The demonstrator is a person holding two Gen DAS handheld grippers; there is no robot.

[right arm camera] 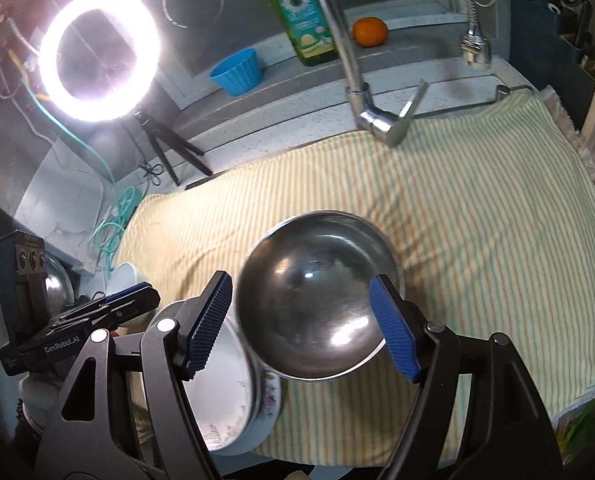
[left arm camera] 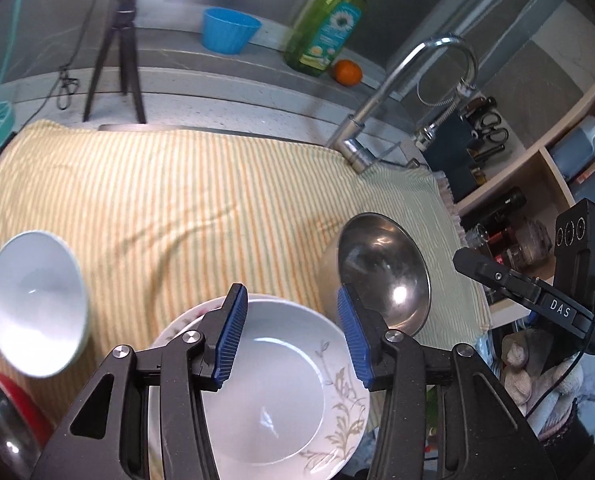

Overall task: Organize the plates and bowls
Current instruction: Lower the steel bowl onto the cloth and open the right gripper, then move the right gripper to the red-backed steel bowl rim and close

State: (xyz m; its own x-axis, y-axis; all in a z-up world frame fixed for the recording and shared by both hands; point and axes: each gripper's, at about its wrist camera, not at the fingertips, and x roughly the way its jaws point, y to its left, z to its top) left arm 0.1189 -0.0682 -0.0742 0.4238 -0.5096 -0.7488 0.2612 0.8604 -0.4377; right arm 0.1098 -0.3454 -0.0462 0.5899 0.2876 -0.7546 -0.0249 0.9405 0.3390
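Steel bowl: sat between the right gripper fingers, nearer than the left.
Right jaws: wide, empty.
Left gripper: wide over plates.

We're looking at a polished steel bowl, mirror-bright with hard glints. At its nine o'clock sits a glazed white ceramic plate, glossy, with a matt grey-gold leaf print. At that plate's nine o'clock we see a smooth, shiny white bowl. Under it all lies a striped woven cloth, soft, matt and lightly wrinkled. At twelve o'clock we've got a chrome faucet, a ribbed blue plastic cup and a translucent green plastic soap bottle. The jaws wear ridged blue rubbery pads on matt black arms.
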